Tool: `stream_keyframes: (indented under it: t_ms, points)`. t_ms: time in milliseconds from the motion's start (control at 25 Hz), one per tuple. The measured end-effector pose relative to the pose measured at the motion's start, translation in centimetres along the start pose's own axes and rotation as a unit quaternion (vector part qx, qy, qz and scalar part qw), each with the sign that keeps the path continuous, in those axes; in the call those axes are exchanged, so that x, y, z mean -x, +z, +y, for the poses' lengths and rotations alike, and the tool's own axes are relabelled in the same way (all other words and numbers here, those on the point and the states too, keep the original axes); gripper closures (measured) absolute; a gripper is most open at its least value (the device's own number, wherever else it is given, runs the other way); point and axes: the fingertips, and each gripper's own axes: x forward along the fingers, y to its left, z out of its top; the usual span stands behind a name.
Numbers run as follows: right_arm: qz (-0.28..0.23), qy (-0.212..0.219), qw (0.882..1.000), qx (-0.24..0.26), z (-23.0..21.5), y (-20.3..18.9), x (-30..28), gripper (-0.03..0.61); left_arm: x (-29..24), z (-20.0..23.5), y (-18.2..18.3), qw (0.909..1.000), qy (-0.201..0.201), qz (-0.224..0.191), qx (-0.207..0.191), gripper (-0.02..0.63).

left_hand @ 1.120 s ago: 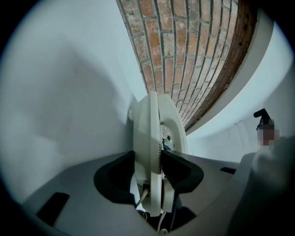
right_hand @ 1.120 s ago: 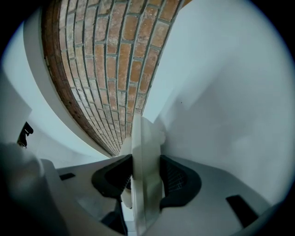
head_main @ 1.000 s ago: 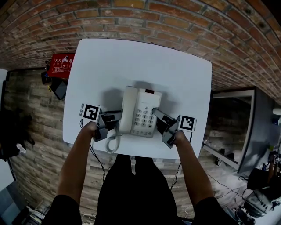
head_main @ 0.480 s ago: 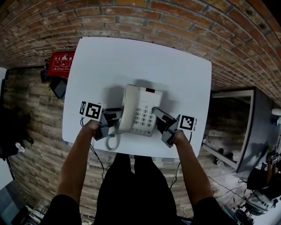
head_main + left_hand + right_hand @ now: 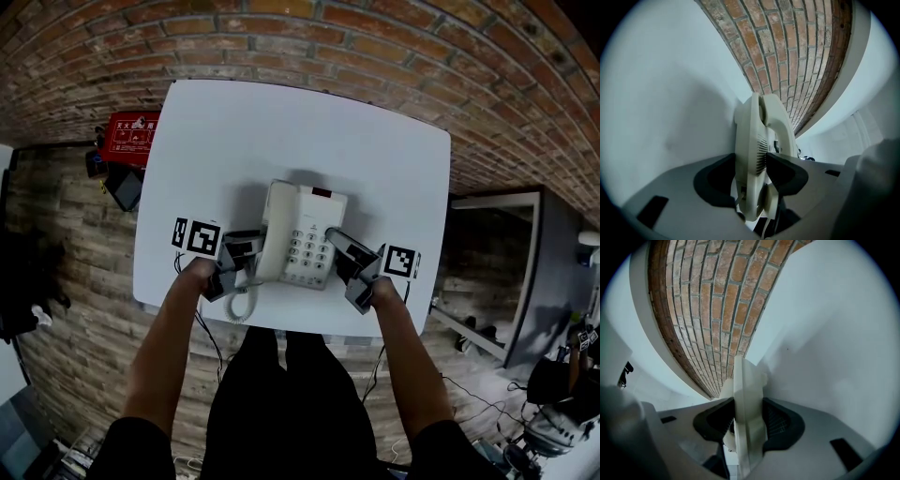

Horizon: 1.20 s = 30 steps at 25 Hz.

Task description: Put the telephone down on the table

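A cream telephone point(image 5: 302, 234), its handset point(image 5: 274, 230) on the cradle, rests on the white table point(image 5: 281, 131) near the front edge. My left gripper point(image 5: 246, 246) straddles the handset side point(image 5: 752, 154). Its jaws have just been opening and stand wide, with the telephone still between them point(image 5: 751, 176). My right gripper point(image 5: 337, 246) is at the keypad side, its pads closed on the telephone's thin edge point(image 5: 745, 399), seen close in the right gripper view point(image 5: 747, 420).
The coiled cord point(image 5: 242, 302) hangs over the table's front edge by my left hand. A red box point(image 5: 131, 139) sits on the floor left of the table. A brick wall point(image 5: 375, 37) runs behind it.
The left gripper's marker cube has shifted and turned slightly. The telephone and the right gripper have stayed where they were.
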Motion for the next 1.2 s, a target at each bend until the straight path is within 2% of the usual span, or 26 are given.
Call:
stream_keyframes:
  t_ms: [360,480,600,680,800,880,1040,1200]
  points:
    - [0.005,0.013,1.000,-0.005,-0.3,-0.1,-0.1,0.385,0.5,0.3,0.2,0.9991,-0.033,-0.020,0.019,0.419]
    - [0.008,0.007,1.000,0.005,-0.2,0.0,0.0,0.385,1.1,0.7,0.1,0.9988,-0.032,-0.026,0.026,0.422]
    - [0.014,0.001,1.000,0.019,-0.2,0.0,0.3,0.382,2.3,1.4,-0.3,0.9986,-0.031,-0.026,0.033,0.460]
    - [0.010,0.005,1.000,0.011,-0.2,0.0,0.3,0.383,2.4,1.4,-0.5,0.9989,-0.030,-0.022,0.029,0.460]
    - [0.010,0.007,0.999,0.034,0.1,0.2,0.2,0.382,2.4,1.3,-0.2,0.9981,-0.037,-0.033,0.037,0.460]
    - [0.012,0.005,0.999,0.032,0.3,0.1,0.0,0.383,2.5,1.4,0.0,0.9977,-0.039,-0.038,0.041,0.460]
    - [0.023,-0.002,0.998,0.053,0.5,0.2,-0.2,0.383,2.7,1.5,0.0,0.9980,-0.033,-0.041,0.034,0.460]
    - [0.026,-0.018,0.999,0.024,0.1,-0.1,-0.2,0.382,3.1,1.8,-0.1,0.9982,-0.018,-0.051,0.025,0.461]
